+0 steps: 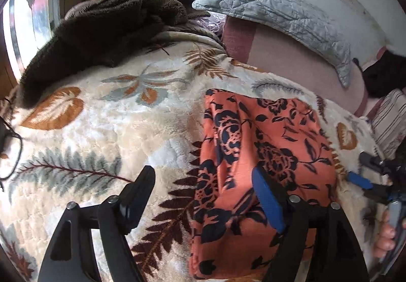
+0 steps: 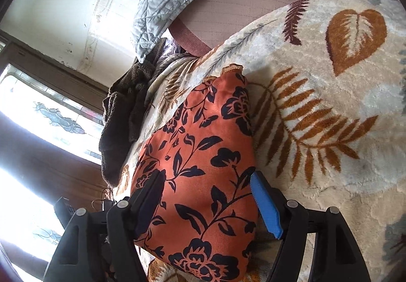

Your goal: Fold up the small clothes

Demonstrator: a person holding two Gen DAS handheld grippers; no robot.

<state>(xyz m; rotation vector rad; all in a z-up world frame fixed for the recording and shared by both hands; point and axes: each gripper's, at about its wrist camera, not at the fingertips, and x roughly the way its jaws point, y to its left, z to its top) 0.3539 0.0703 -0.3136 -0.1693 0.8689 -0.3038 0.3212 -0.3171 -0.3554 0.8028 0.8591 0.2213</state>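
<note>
We record the orange cloth garment with a dark floral print (image 1: 266, 155) lying folded into a compact oblong on the bed, on top of the cream plush blanket patterned with leaves and ferns (image 1: 101, 129). It rests flat, with no edge lifted.

Left tool (image 1: 203, 195): released. Its blue-padded finger stands over the garment's near portion, and its black finger is off to the side over bare blanket. Nothing is pinched between them. We read the wide spread as a let-go after laying a fold.

Right tool (image 2: 205, 203): also released. Its jaws straddle the near end of the garment, one on each side. In the right wrist view we cannot confirm either pad pressing the cloth; the fabric shows no bunching. In the left wrist view this tool appears at the far right edge, with the person's fingers (image 1: 385, 238) on its handle.

Judgement: the fold looks largely done. Both tools sit where they could square or press the bundle, or withdraw.

Other items: a dark brown fuzzy garment (image 1: 101, 33) is heaped at the far side of the blanket by the window, well apart from the orange one and apparently not yet folded. A pale grey quilted pillow (image 1: 279, 10) leans at the head of the bed.

Containers: none in view. The clothes lie directly on the blanket.
</note>
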